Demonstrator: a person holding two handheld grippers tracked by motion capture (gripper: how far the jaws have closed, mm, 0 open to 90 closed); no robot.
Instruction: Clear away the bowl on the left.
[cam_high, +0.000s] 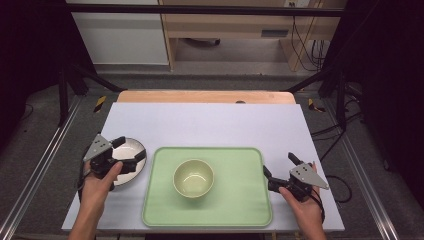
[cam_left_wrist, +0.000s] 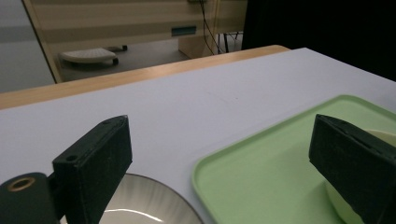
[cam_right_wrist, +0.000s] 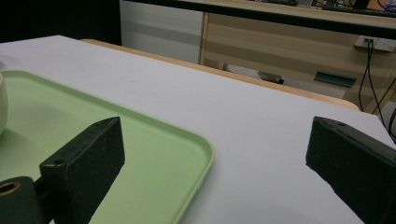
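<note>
In the high view we see the left tool (cam_high: 128, 150) at the left of the frame, poised over a small white plate (cam_high: 131, 150) with a dark rim that lies on the counter (cam_high: 210, 122) just left of the green tray (cam_high: 235, 200). Its jaws stand wide apart with nothing between them; in the left gripper view the plate (cam_left_wrist: 140, 205) sits low in the frame beneath them. A pale green bowl (cam_high: 193, 177) stands upright at the middle of the tray. At the lower right of the high view the right tool (cam_high: 279, 165) rests just beside the tray's right edge, jaws spread wide and gripping nothing.
</note>
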